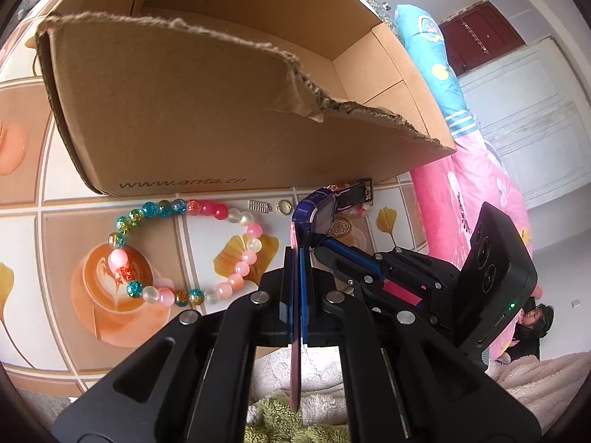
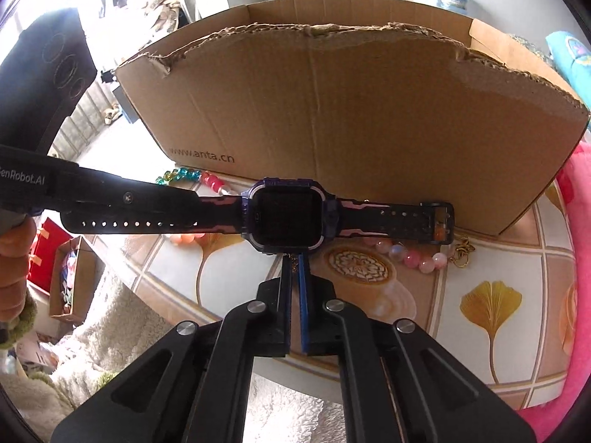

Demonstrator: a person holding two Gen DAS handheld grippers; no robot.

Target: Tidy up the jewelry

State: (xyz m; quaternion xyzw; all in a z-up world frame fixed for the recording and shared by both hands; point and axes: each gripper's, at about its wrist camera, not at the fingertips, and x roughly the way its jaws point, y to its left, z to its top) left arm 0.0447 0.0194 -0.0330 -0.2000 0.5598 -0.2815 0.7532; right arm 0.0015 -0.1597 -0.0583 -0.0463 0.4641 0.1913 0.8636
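Observation:
A purple and black smartwatch (image 2: pixel 284 217) hangs level in front of the cardboard box (image 2: pixel 351 129), above the table. My left gripper (image 1: pixel 295 254) is shut on its strap, which runs edge-on between the fingers; in the right wrist view the left gripper (image 2: pixel 192 199) comes in from the left. My right gripper (image 2: pixel 294 258) is shut, its tips against the lower edge of the watch case. From the left wrist view the right gripper (image 1: pixel 319 249) reaches in under the watch (image 1: pixel 314 214). Whether those tips pinch anything I cannot tell.
A colourful bead bracelet (image 1: pixel 149 208) lies on the patterned tablecloth (image 1: pixel 44 229) by the box (image 1: pixel 184 110), with a small charm (image 1: pixel 259 206) and a ring (image 1: pixel 284 206) beside it. Pink beads (image 2: pixel 417 260) with a gold clasp (image 2: pixel 461 253) lie right of the watch. A hand (image 2: pixel 14 251) shows at the left.

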